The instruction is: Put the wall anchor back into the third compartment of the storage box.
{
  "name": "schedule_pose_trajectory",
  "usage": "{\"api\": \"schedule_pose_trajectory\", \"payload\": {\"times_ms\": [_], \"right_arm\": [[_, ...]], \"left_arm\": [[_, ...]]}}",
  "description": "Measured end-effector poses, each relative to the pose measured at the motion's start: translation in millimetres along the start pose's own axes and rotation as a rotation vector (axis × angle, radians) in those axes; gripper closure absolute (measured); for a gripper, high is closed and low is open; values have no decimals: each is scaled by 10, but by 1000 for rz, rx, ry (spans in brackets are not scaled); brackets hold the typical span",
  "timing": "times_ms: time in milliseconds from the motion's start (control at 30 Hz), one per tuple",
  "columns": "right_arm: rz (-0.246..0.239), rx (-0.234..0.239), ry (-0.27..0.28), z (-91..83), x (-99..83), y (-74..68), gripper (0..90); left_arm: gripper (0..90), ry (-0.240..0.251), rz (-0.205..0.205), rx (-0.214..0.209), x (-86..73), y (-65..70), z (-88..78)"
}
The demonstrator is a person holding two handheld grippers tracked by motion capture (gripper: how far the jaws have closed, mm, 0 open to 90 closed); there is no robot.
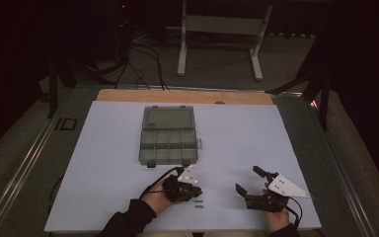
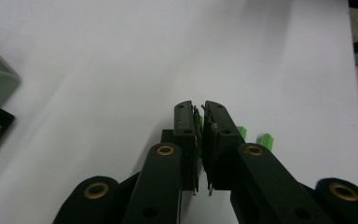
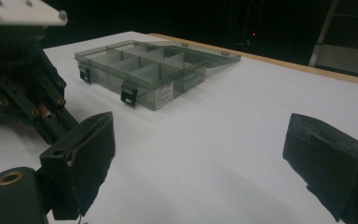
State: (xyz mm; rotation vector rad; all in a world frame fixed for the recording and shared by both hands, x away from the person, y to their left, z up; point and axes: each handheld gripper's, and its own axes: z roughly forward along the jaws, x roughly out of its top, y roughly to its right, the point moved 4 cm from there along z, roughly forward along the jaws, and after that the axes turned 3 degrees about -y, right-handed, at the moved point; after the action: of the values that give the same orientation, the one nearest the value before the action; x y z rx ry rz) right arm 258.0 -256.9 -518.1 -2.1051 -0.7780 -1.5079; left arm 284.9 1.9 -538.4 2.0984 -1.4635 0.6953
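My left gripper has its fingers closed near the table's front edge; green pegs lie just beside them, seemingly ungripped. My right gripper stands wide open, empty.

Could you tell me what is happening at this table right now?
A person at a white table holds a gripper in each hand. The left gripper has its jaws shut, low over the table beside two small green pieces; whether it has caught one between the pads is too hard to tell. The right gripper waits open, holding nothing. Farther back, a grey compartment box lies with its lid folded open, and its compartments look empty.
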Motion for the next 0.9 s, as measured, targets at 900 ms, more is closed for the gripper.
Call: {"api": "schedule_pose_trajectory", "payload": {"times_ms": [900], "right_arm": [[1, 1, 2, 5, 2, -5, 94]], "left_arm": [[831, 166, -95, 110, 336, -353, -904]]}}
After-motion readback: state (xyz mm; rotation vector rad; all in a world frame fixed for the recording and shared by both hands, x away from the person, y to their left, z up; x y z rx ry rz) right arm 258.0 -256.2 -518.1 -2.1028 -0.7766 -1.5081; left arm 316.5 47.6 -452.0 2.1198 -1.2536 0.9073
